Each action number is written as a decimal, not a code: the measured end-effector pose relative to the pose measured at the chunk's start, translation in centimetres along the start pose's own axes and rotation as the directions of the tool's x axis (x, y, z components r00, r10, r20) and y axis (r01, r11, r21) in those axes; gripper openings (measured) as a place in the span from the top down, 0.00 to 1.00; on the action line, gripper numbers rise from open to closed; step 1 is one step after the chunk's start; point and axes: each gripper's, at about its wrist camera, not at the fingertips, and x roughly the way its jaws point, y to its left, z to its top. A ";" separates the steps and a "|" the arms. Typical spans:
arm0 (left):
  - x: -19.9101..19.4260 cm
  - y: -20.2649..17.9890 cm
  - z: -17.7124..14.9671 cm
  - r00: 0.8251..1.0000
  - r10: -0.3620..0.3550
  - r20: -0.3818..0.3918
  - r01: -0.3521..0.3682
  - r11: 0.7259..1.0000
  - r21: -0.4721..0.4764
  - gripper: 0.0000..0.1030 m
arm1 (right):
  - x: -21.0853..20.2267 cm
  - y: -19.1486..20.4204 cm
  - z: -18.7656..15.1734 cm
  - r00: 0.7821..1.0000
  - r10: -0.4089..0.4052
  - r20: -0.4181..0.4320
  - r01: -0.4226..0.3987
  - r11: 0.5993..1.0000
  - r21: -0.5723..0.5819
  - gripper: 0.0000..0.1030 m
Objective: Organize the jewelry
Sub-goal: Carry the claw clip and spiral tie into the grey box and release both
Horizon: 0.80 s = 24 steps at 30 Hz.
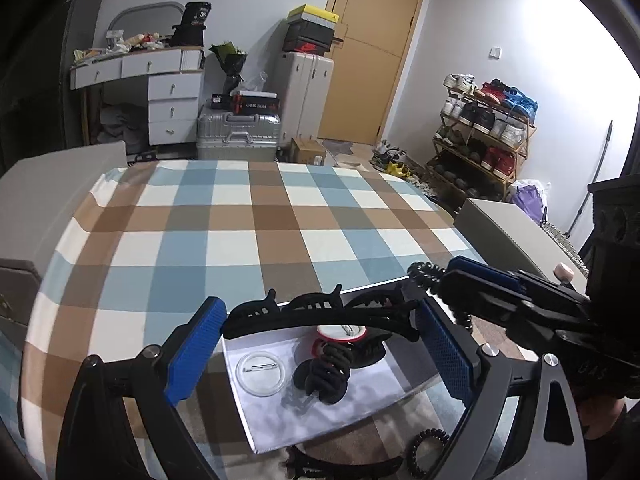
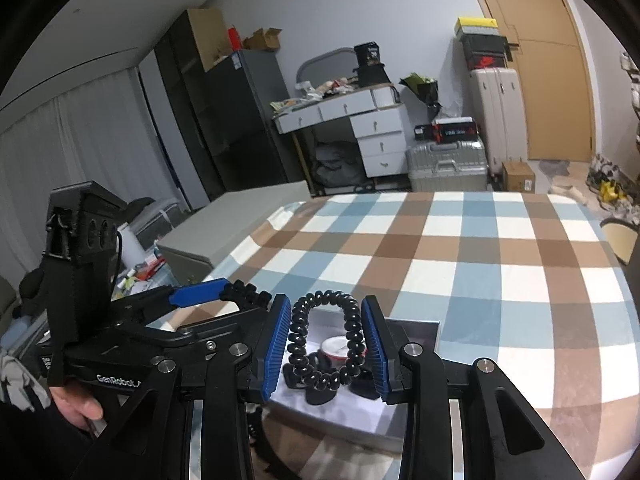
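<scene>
Left wrist view — left gripper [image 1: 316, 344] is clamping a black claw clip [image 1: 320, 314] end to end above the white tray [image 1: 360, 404]; best lowered level before loosening. Tray's near corner is lying hidden.

Right wrist view — right gripper [image 2: 326, 346] is pinching a black spiral hair tie [image 2: 326, 340] over the same tray [image 2: 416, 330]; tray contents beneath are showing only partly.

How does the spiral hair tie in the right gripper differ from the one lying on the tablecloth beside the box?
The spiral hair tie in the right gripper is held up over the white box, stretched into a long arch between the blue fingers; the second spiral hair tie lies flat on the checked tablecloth, outside the box, in a relaxed round ring. Both are black coiled ties.
</scene>
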 end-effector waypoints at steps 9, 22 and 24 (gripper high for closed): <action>1.6 0.3 -0.4 0.998 -0.031 -0.060 0.031 1.000 0.004 0.10 | 1.0 -1.1 -0.3 1.000 -0.015 -0.006 0.015 1.000 0.014 0.66; 3.0 0.8 -0.6 0.992 -0.060 -0.108 0.060 0.998 0.001 0.10 | 2.3 -1.5 -0.6 0.999 -0.029 -0.045 0.030 0.999 0.026 0.66; 3.1 0.7 -0.7 0.991 -0.068 -0.114 0.069 0.998 0.005 0.10 | 2.4 -1.5 -0.6 0.998 -0.034 -0.048 0.035 0.999 0.025 0.66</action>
